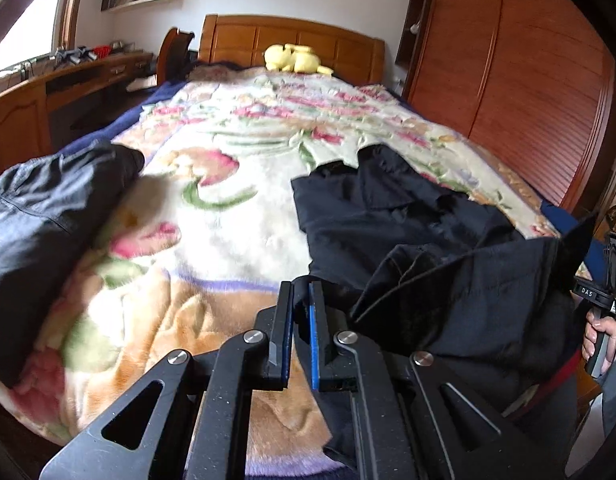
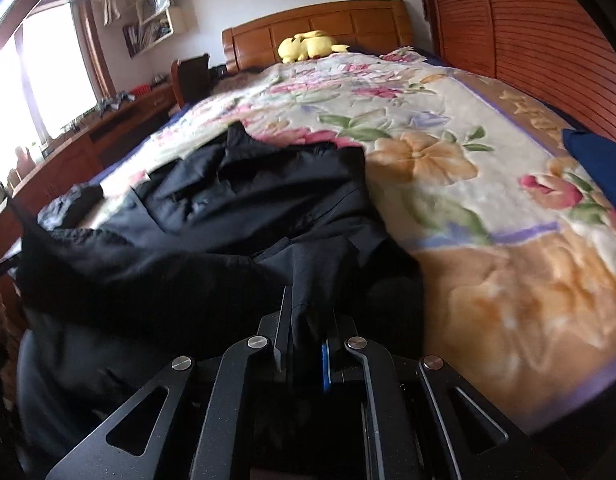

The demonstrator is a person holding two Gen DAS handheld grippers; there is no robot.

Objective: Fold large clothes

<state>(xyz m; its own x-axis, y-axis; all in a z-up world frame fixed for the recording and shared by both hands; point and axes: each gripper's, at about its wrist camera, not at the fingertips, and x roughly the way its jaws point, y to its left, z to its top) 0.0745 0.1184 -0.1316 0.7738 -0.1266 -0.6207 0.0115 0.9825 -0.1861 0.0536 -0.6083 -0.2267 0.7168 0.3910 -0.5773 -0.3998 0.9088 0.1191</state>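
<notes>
Now the black garment (image 2: pixel 260 200) is pinched at its near hem by left gripper (image 1: pixel 301 292) and right gripper (image 2: pixel 308 312), its length stretched ahead toward the headboard (image 2: pixel 320 24).

Garment (image 1: pixel 388 216) on blanket (image 1: pixel 236 208), R of 2nd garment (image 1: pixel 48 216); plush (image 1: pixel 294 58) behind.
</notes>
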